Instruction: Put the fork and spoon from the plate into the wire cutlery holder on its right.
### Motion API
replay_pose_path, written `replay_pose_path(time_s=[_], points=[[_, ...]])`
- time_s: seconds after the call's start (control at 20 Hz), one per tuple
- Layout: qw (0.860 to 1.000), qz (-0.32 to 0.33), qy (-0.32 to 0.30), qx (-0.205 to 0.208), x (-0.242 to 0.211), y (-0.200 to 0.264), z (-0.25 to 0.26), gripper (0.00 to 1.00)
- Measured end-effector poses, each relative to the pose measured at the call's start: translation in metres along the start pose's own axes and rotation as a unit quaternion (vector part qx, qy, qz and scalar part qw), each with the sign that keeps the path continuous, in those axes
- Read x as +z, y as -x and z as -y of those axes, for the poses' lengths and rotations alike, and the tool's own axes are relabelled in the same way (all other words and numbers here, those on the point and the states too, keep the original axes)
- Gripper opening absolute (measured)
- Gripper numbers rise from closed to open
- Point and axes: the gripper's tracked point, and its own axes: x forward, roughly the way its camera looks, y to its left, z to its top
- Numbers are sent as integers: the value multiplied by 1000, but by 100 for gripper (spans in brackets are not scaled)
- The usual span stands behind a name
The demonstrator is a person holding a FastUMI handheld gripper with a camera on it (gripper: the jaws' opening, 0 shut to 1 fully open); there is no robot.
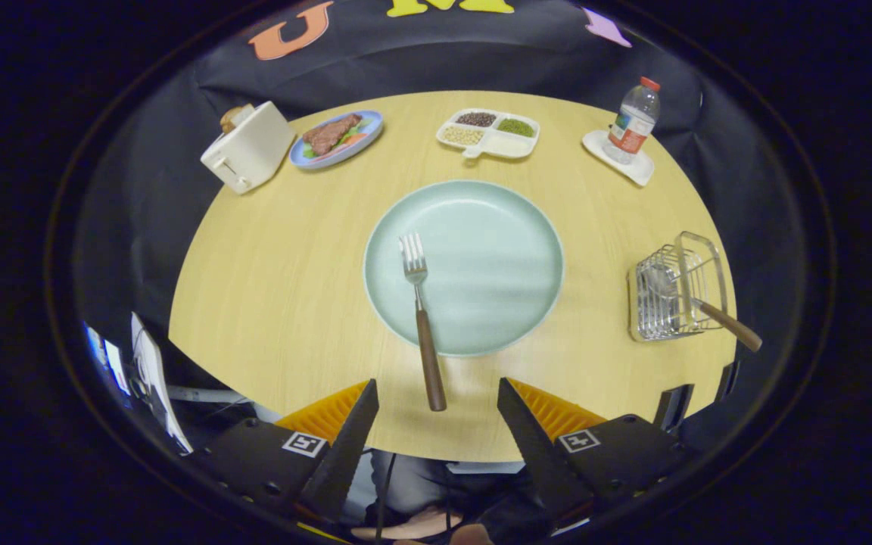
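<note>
Fork (pixel 422 318) before spread hand-held gripper (pixel 437 392)

A round pale wooden table (pixel 269 303) is carrying the bystanders today. At its far left edge a cream boxy toaster (pixel 248 147) is sitting just beside a blue plate of sliced meat and greens (pixel 336 138). Further along the far side, a white divided dish of beans and grains (pixel 489 133) is waiting. Off to the far right, a clear plastic water bottle with a red cap (pixel 633 121) is standing upright on a white coaster (pixel 636 169).
</note>
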Motion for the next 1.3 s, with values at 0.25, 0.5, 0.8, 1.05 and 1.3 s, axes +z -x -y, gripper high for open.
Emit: replay_pose_path(time_s=[0.25,0.5,0.8,1.05,1.3], points=[[1000,-28,-7,-5,-3,-33,-2,81],[999,-53,-10,-6,-5,-50,-1,38],[999,-51,7,-12,-5,-46,-1,6],[999,-31,19,4,-2,-24,2,0],[1000,4,10,16,5,35,22,0]])
